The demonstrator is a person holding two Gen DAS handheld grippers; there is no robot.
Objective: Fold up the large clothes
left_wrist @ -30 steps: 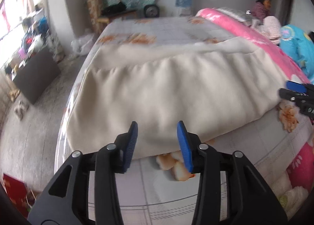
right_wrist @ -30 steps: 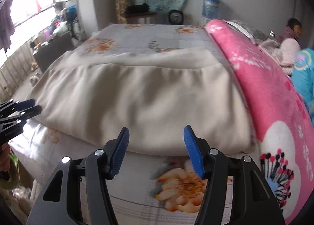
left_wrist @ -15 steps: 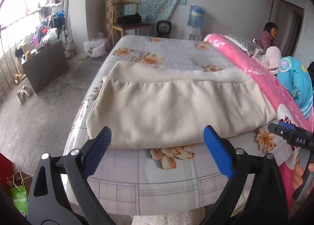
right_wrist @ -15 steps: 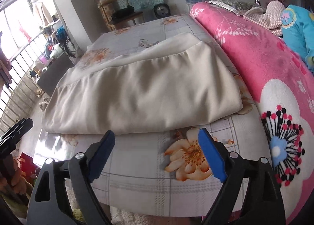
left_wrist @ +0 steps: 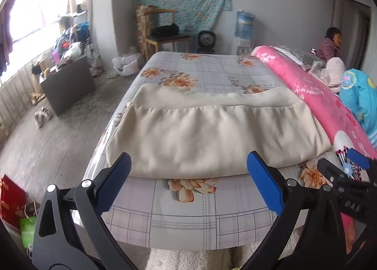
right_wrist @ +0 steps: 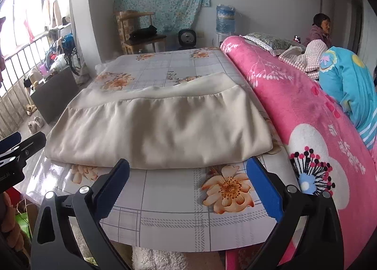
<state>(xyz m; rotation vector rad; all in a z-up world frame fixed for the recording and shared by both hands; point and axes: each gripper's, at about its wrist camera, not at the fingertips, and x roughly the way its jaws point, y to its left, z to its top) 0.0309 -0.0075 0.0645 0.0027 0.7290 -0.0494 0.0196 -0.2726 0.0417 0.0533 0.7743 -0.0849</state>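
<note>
A large cream garment (left_wrist: 212,133) (right_wrist: 160,133) lies folded into a wide flat rectangle across the floral bed sheet (left_wrist: 188,211) (right_wrist: 176,211), its fold edge toward me. My left gripper (left_wrist: 188,161) hovers open just short of that near edge, with nothing between its blue pads (left_wrist: 113,185). My right gripper (right_wrist: 188,166) hangs over the sheet in front of the cloth's right part; its jaws are opening and hold nothing. Each gripper also shows at the edge of the other view: the right gripper (left_wrist: 341,164) and the left gripper (right_wrist: 28,140).
A rolled pink blanket (left_wrist: 318,95) (right_wrist: 294,105) lines the bed's right side, with a blue quilt (right_wrist: 348,81) behind it. A person (left_wrist: 329,43) sits at the far right. Left of the bed are bare floor, a dark cabinet (left_wrist: 66,81) and shoes; a wooden chair (left_wrist: 162,34) stands behind.
Both grippers have opened wide and pulled back and up from the cream garment's near edge. The garment now lies released and flat on the bed.
</note>
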